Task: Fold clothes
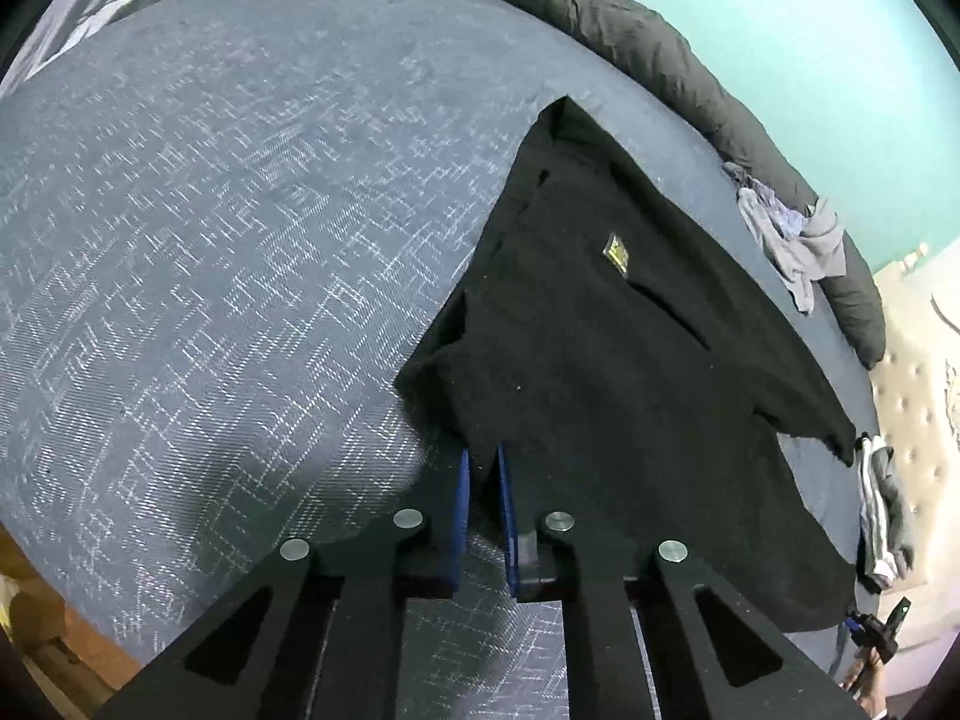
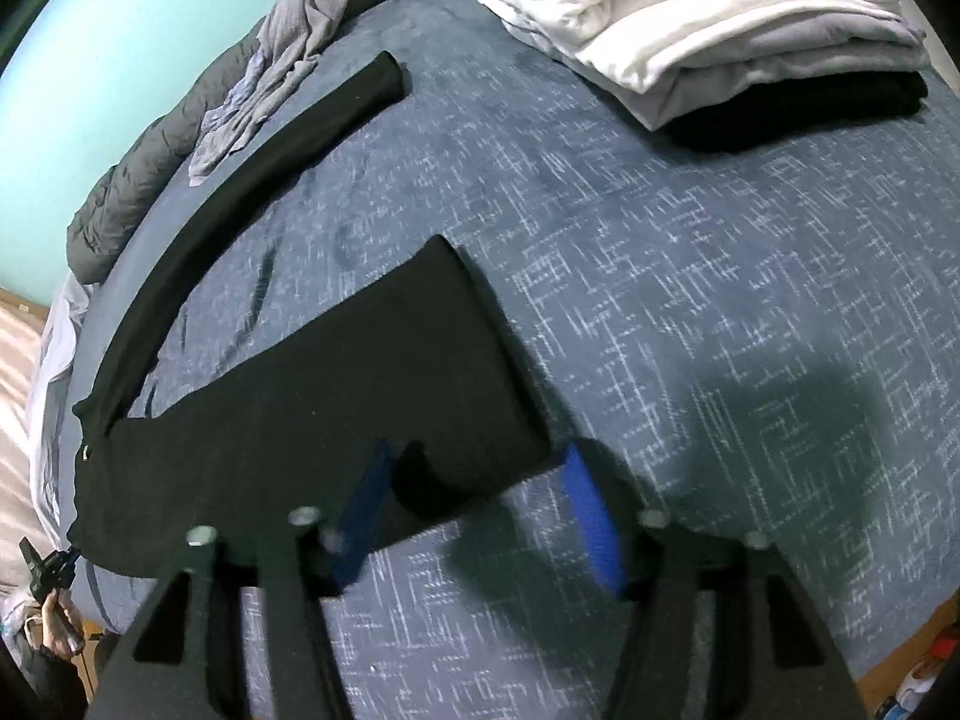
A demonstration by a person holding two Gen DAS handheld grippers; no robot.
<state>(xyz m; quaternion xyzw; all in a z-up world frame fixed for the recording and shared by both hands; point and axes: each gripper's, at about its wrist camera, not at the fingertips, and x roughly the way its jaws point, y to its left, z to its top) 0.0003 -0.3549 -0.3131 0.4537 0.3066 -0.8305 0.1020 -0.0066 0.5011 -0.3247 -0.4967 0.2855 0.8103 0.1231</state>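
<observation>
A black long-sleeved top lies spread on the blue patterned bed, with a small yellow label facing up. My left gripper is shut on the top's near edge, its blue pads pinching the fabric. In the right wrist view the top shows a folded corner, and one sleeve stretches away. My right gripper is open, its blue fingers wide on either side of that corner and not pressing it. This view is blurred.
A stack of folded white, grey and black clothes sits at the far right of the bed. A dark grey duvet runs along the teal wall, with a crumpled grey cloth against it. Small grey and white garments lie by the tufted headboard.
</observation>
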